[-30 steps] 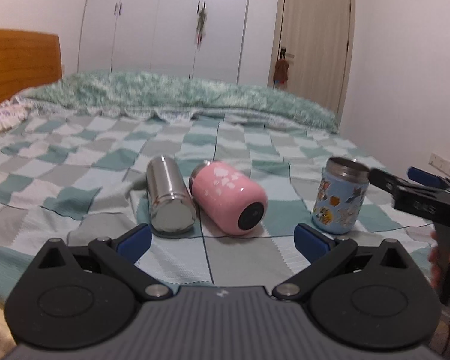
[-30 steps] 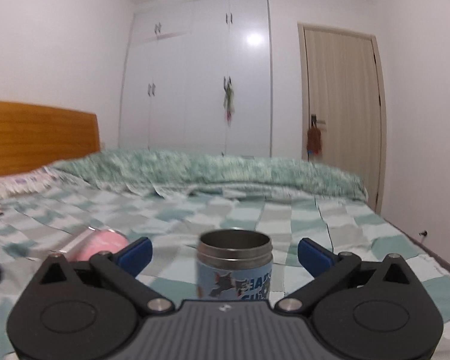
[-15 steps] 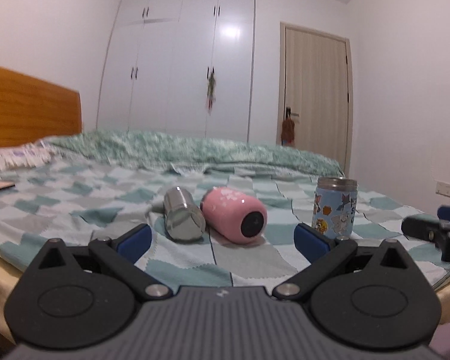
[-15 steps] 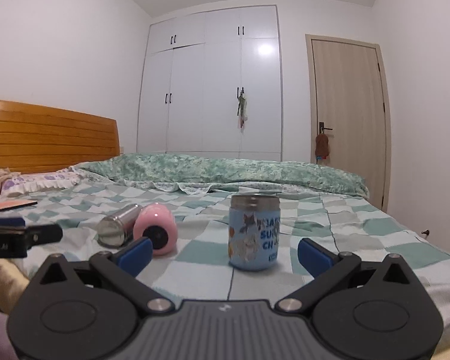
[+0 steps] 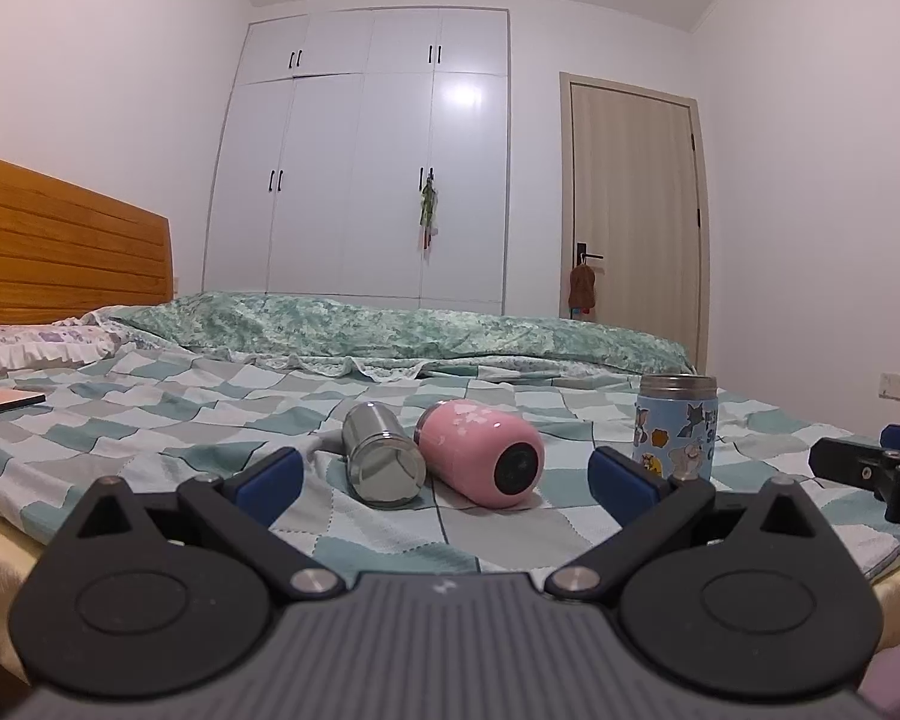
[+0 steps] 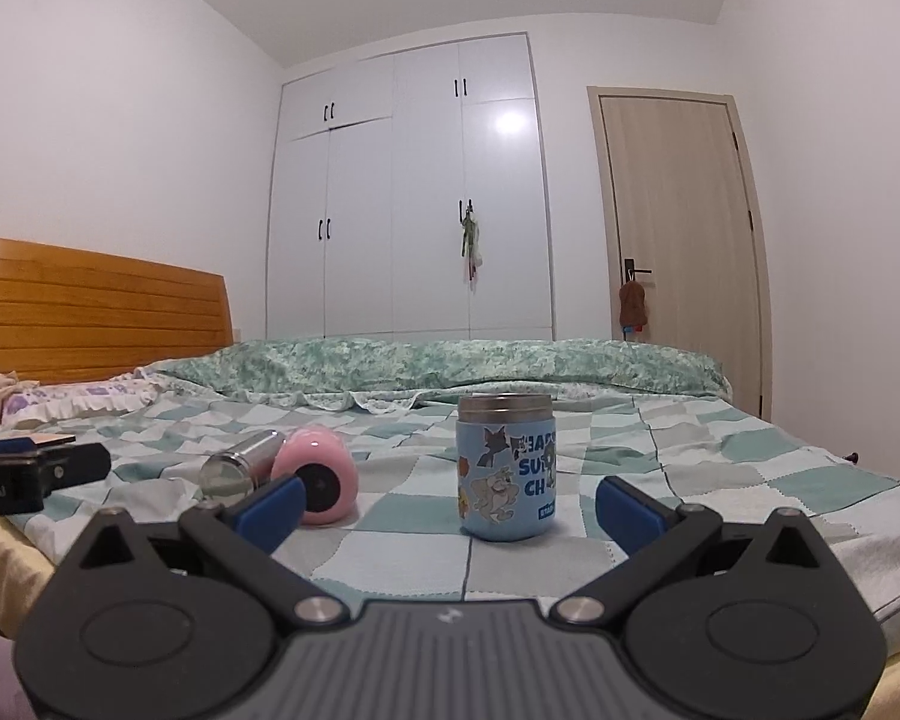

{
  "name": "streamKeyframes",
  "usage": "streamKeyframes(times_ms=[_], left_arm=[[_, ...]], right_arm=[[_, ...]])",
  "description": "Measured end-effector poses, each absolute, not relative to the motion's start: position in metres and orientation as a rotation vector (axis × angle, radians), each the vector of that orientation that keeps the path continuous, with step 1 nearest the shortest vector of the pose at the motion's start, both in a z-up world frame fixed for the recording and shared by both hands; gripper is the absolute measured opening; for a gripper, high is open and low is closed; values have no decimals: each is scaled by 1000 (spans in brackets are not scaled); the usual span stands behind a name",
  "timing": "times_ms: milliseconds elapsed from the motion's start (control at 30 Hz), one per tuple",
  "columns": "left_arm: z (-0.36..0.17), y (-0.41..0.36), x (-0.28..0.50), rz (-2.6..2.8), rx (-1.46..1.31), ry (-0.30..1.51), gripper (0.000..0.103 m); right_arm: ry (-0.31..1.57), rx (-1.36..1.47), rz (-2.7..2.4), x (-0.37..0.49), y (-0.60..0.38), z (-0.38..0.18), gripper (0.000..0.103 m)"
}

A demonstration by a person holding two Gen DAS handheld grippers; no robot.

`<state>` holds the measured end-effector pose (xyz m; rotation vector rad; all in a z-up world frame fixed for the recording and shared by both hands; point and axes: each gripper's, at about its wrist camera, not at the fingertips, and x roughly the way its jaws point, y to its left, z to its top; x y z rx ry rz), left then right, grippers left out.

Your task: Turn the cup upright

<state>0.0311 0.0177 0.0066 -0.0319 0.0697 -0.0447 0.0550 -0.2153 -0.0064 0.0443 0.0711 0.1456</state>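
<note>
A pink cup (image 5: pixel 480 459) lies on its side on the checked bedspread, its base toward me, beside a steel cup (image 5: pixel 381 459) that also lies on its side. A blue cartoon cup (image 5: pixel 677 426) stands upright to their right. My left gripper (image 5: pixel 444 477) is open and empty, held back near the bed's front edge. My right gripper (image 6: pixel 447 507) is open and empty, in front of the blue cup (image 6: pixel 505 468). The pink cup (image 6: pixel 318 480) and steel cup (image 6: pixel 240 465) show at its left.
The bed (image 5: pixel 150 420) has a wooden headboard (image 5: pixel 60 252) at left, pillows (image 5: pixel 36 342) and a folded green quilt (image 5: pixel 390 330) at the back. A flat pink item (image 5: pixel 0 402) lies at far left. White wardrobe and a door stand behind.
Both grippers have pulled back and dropped low toward the bed's front edge. The cups now look farther away. The cups themselves have not moved.
</note>
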Motion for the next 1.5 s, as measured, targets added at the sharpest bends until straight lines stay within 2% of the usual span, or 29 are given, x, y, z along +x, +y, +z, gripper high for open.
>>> streamKeyframes(times_ms=[1500], left_arm=[[6,13,28,-62,2,47,103]], right_arm=[[73,43,146,55,-217,-7,103]])
